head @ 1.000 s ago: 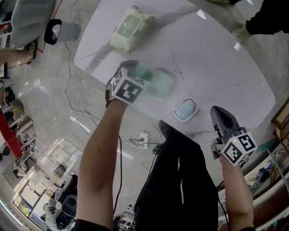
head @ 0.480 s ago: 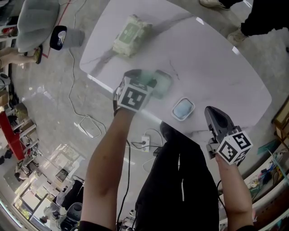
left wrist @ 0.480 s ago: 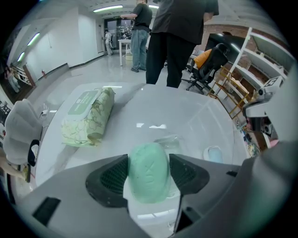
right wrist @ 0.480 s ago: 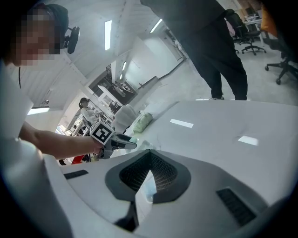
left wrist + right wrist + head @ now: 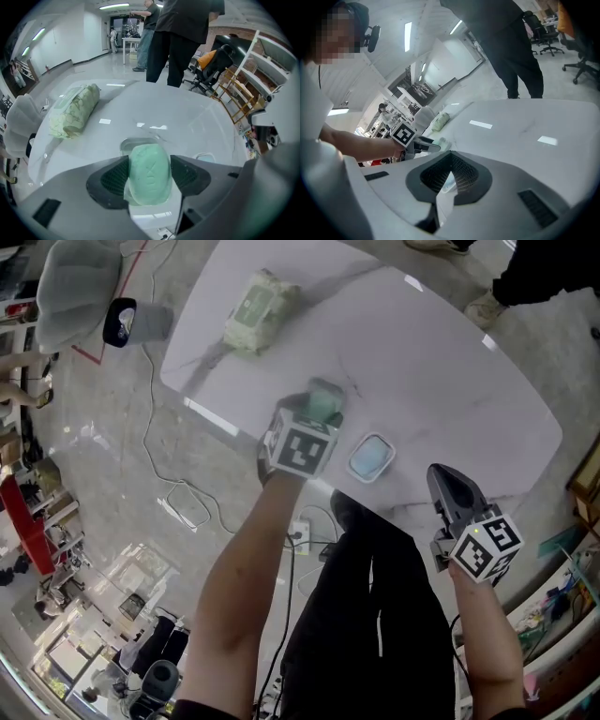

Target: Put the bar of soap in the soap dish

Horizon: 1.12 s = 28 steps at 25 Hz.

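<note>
My left gripper point(image 5: 322, 411) is shut on a pale green bar of soap point(image 5: 324, 399), held above the white marble table point(image 5: 441, 362). In the left gripper view the soap point(image 5: 149, 172) is squeezed between both pads of the left gripper point(image 5: 150, 165), over a grey tray point(image 5: 136, 142). The light blue soap dish point(image 5: 370, 457) lies empty just right of the soap, near the table's front edge; its rim point(image 5: 205, 156) peeks out at the right. My right gripper point(image 5: 450, 486) hovers shut and empty at the front right edge, and in its own view the right gripper point(image 5: 448, 161) has its pads together.
A green pack of wipes point(image 5: 251, 307) lies at the table's far left corner, also seen as the wipes pack point(image 5: 75, 110). A person point(image 5: 183, 37) stands at the far side. Cables and a power strip point(image 5: 298, 527) lie on the floor below the near edge.
The left gripper has carried the soap up and to the right, off the grey tray and closer to the blue soap dish. The right gripper has shifted slightly and stays shut.
</note>
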Each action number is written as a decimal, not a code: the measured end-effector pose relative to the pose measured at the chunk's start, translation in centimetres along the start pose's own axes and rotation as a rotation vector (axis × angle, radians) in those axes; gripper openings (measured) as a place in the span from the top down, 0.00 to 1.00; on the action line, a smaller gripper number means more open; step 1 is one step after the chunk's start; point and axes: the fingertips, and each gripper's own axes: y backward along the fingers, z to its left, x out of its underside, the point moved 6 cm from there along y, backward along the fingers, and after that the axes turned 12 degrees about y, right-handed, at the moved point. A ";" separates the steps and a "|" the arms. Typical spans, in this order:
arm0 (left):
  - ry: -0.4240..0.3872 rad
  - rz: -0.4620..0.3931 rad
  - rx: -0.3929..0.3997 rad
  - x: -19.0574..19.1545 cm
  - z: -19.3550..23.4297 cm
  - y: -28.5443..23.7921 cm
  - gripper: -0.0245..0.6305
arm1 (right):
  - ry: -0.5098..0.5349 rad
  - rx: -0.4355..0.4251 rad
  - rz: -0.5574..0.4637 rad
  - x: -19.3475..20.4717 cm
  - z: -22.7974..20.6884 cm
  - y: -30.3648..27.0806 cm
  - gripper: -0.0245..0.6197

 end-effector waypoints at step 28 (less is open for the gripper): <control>-0.095 -0.077 -0.071 -1.2 -0.3 -0.7 0.53 | -0.057 0.004 0.006 1.3 -0.7 0.5 0.94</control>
